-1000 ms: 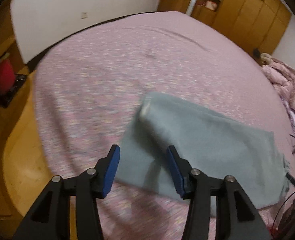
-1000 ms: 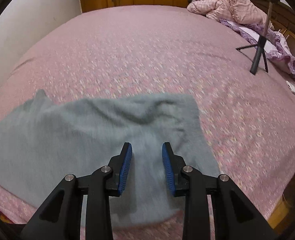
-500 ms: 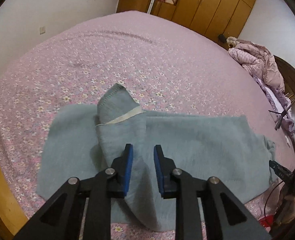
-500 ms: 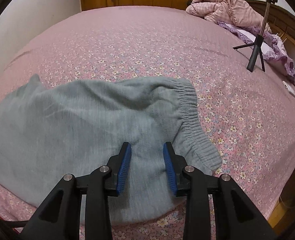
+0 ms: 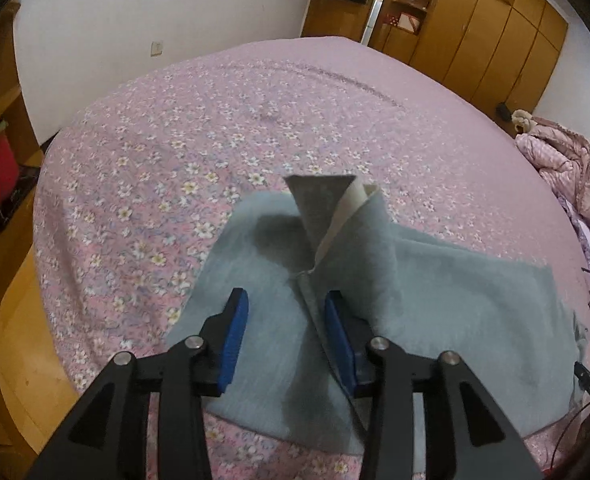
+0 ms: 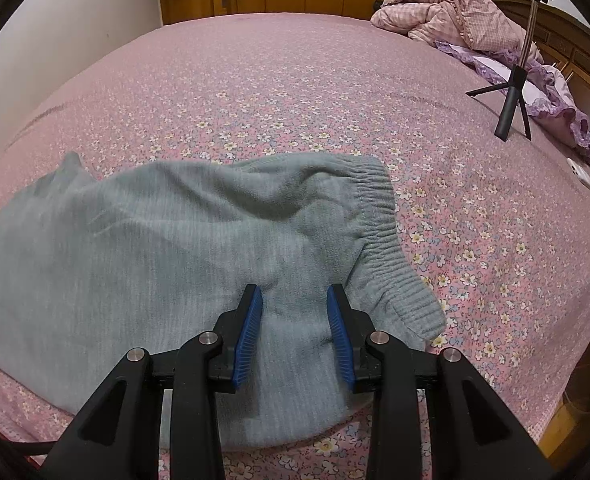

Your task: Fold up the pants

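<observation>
The grey-blue pants (image 5: 435, 304) lie on the pink flowered bedspread (image 5: 215, 128), near its front edge, spread sideways with the legs to the left and the elastic waistband (image 6: 379, 224) to the right; in the right wrist view the cloth fills the frame from 9 o'clock to about 3 o'clock, the waistband running from 1 o'clock down to 4 o'clock of the garment. The left gripper (image 5: 285, 336) hangs over the leg end with jaws released and a wide gap between the blue pads (image 5: 233, 336); nothing is pinched between them. At 12 o'clock from its tips a leg cuff (image 5: 335, 216) is turned back on itself, showing a pale lining, and stands up in a loose peak; judged, this flap is the start of a fold not yet laid flat, and the open jaws suit a re-grasp of the seam that runs between them. The right gripper (image 6: 295, 328) hovers over the hip area, jaws likewise parted, pads (image 6: 249, 332) either side of plain cloth; whether the tips touch the fabric cannot be told. Judged, both tools sit at opposite ends so that the garment can be taken at two points and carried over in one motion. Well apart, a bundled pink quilt (image 6: 447, 8) lies at 1 o'clock of the right view, and a small black tripod (image 6: 513, 96) stands at 2 o'clock on the bed; neither crowds the work. Risk, as judged: the fleece is limp, so a shallow pinch may take one layer only.
</observation>
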### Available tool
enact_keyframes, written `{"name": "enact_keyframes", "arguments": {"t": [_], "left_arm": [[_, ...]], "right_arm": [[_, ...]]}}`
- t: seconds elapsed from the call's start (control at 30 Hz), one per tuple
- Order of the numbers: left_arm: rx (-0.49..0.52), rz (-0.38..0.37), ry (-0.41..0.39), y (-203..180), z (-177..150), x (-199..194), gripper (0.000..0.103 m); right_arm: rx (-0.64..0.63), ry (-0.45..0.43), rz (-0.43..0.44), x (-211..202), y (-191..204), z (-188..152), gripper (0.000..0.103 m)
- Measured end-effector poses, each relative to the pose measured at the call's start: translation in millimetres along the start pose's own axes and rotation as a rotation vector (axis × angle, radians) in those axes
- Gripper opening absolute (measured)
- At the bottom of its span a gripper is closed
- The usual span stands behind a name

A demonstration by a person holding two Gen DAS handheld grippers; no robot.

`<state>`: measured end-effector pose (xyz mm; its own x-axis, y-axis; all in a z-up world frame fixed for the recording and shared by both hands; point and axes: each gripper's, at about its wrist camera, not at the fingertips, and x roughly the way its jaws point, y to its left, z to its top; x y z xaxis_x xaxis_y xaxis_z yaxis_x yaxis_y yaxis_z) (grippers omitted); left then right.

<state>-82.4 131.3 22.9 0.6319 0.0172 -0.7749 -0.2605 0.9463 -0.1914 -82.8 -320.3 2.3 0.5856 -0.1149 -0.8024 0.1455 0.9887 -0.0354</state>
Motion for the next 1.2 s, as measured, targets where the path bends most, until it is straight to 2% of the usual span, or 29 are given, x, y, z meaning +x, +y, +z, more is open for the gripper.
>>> {"name": "enact_keyframes", "arguments": {"t": [0.23,0.37,0.4,0.43,0.47,0.53,0.57,0.6,0.73,0.83,0.9,1.0,1.1,1.2], "left_arm": [[0.043,-0.080,-0.012,-10,7,6,0.041],[0.070,-0.073,-0.009,-18,8,10,0.039],[0.070,-0.085,-0.011,-19,9,10,0.033],[0.070,-0.097,-0.010,-21,10,11,0.019],[0.069,-0.118,-0.008,-22,11,12,0.013],[0.059,-0.137,-0.023,-22,12,7,0.002],[0.053,-0.142,-0.032,-21,12,3,0.002],[0.046,-0.137,-0.045,-19,11,-4,0.002],[0.014,-0.038,-0.085,2,11,-28,0.002],[-0.001,0.036,-0.047,17,4,-31,0.002],[-0.021,0.071,0.015,30,-7,-24,0.003],[-0.069,0.099,0.102,42,-25,-10,0.003],[-0.076,0.112,0.131,47,-24,-10,0.003],[-0.072,0.092,0.107,48,-13,-18,0.004]], "right_arm": [[0.002,-0.001,0.002,0,0,0,0.035],[0.004,-0.003,0.005,0,-1,-1,0.035],[0.005,-0.004,0.006,0,-1,-1,0.035],[0.006,-0.004,0.007,0,-1,-1,0.035],[0.007,-0.005,0.008,0,-1,-1,0.035],[0.010,-0.005,0.010,0,-1,-1,0.035],[0.010,-0.006,0.012,0,-2,-1,0.035],[0.010,-0.006,0.014,0,-2,-1,0.035],[0.013,-0.010,0.017,1,-3,-2,0.035],[0.010,-0.011,0.018,1,-4,-2,0.036],[0.010,-0.011,0.018,1,-4,-2,0.036],[0.008,-0.009,0.016,1,-3,-2,0.036],[0.000,0.004,0.010,1,-2,0,0.036],[-0.005,0.021,-0.008,-4,4,6,0.036]]}}
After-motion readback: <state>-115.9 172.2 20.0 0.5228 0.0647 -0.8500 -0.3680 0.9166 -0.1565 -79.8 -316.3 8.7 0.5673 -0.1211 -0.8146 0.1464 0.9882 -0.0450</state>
